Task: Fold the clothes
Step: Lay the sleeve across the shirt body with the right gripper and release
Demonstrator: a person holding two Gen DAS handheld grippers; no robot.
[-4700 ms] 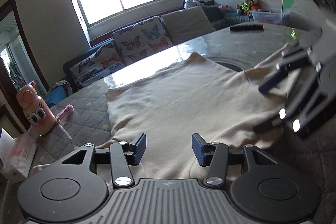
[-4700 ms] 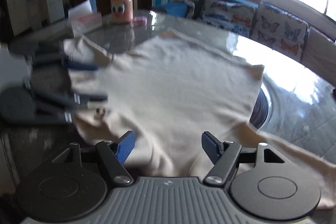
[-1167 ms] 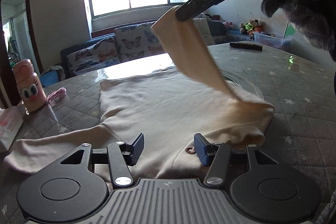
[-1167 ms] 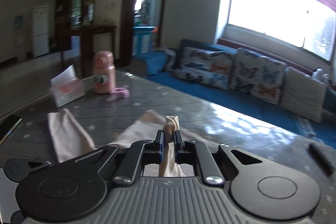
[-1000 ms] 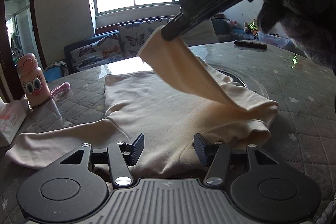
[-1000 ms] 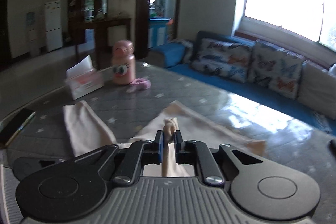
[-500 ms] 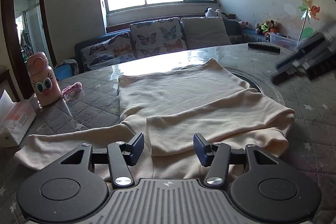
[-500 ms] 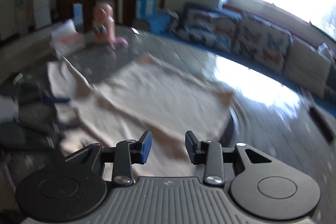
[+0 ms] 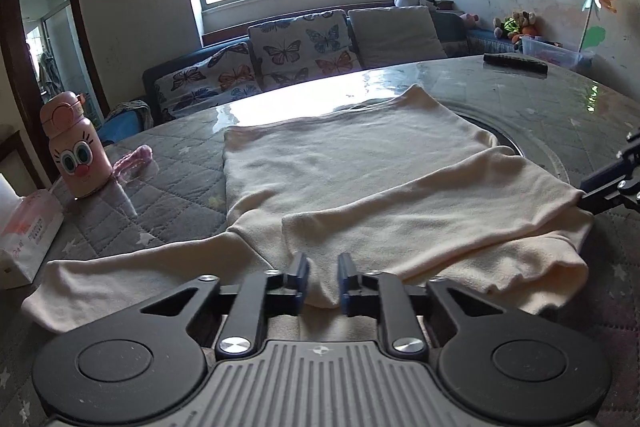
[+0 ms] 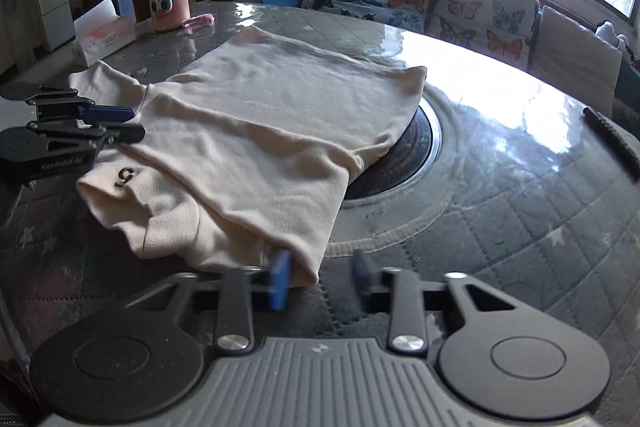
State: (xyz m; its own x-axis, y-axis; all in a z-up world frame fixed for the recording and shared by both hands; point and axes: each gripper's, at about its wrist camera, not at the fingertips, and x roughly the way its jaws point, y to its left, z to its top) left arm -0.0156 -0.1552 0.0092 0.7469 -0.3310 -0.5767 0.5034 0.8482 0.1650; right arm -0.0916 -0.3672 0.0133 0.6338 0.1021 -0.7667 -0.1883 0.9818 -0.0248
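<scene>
The left hand-held gripper (image 9: 322, 281) has just closed its jaws, pinching a fold of the shirt (image 9: 360, 167) at its near edge. The right hand-held gripper (image 10: 322, 281) has been narrowing but stands open, the folded shirt corner just inside its left pad. The shirt lies on the tabletop (image 9: 560, 95) ahead of both.

The left gripper (image 10: 120, 125) bears pale lettering, apparently "GenRobot.AI", on its near side. A small dark embroidered mark like "5" sits on the cream garment (image 10: 260, 115) near its collar.
</scene>
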